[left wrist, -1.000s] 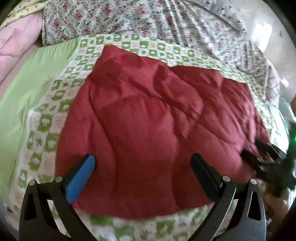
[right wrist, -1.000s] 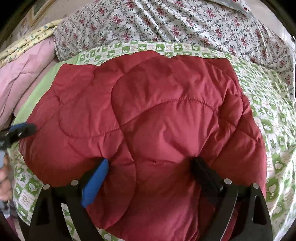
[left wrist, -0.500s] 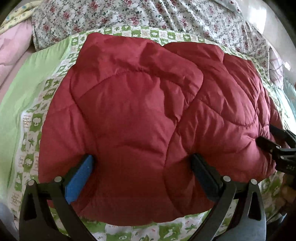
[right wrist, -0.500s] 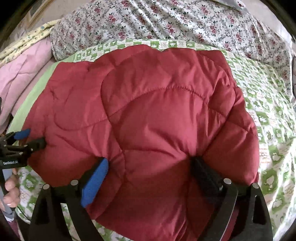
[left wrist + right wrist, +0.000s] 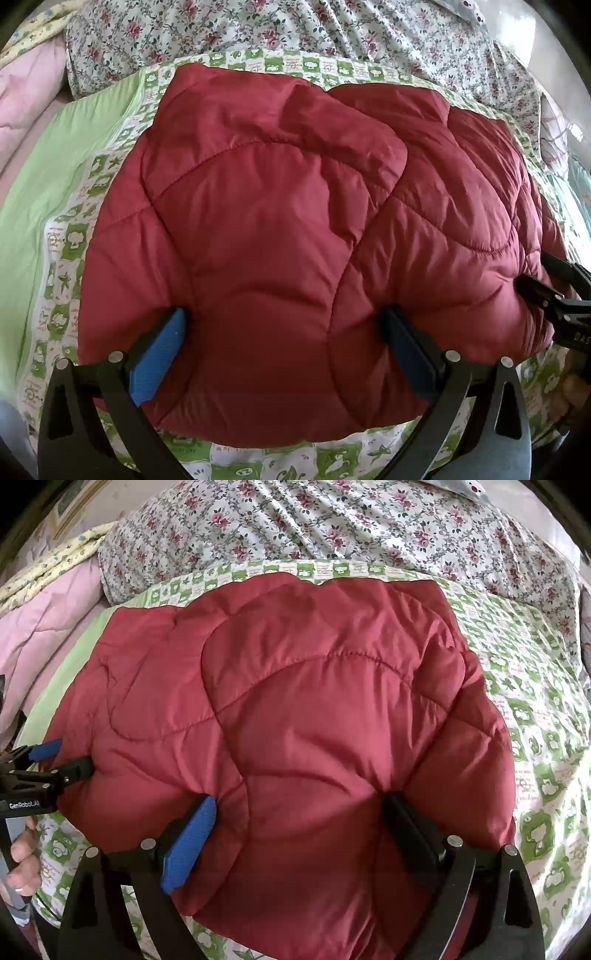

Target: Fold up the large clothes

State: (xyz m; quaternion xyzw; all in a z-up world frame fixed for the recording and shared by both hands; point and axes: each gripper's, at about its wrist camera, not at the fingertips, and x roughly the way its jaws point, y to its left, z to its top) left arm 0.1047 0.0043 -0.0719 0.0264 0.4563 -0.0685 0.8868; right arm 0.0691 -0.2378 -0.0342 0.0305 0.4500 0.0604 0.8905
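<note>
Bed (image 5: 66, 206) w/ green-patterned sheet carries my folded red jacket (image 5: 295, 240), lying across the middle, floral quilt (image 5: 332, 524) bunched behind it & pink blanket (image 5: 44, 627) off to the left. My left gripper (image 5: 280, 354) is spread wide, fingers pressed into the jacket's near edge w/ padding bulging between them. My right gripper (image 5: 299, 838) is splayed the same way on the near right part.
</note>
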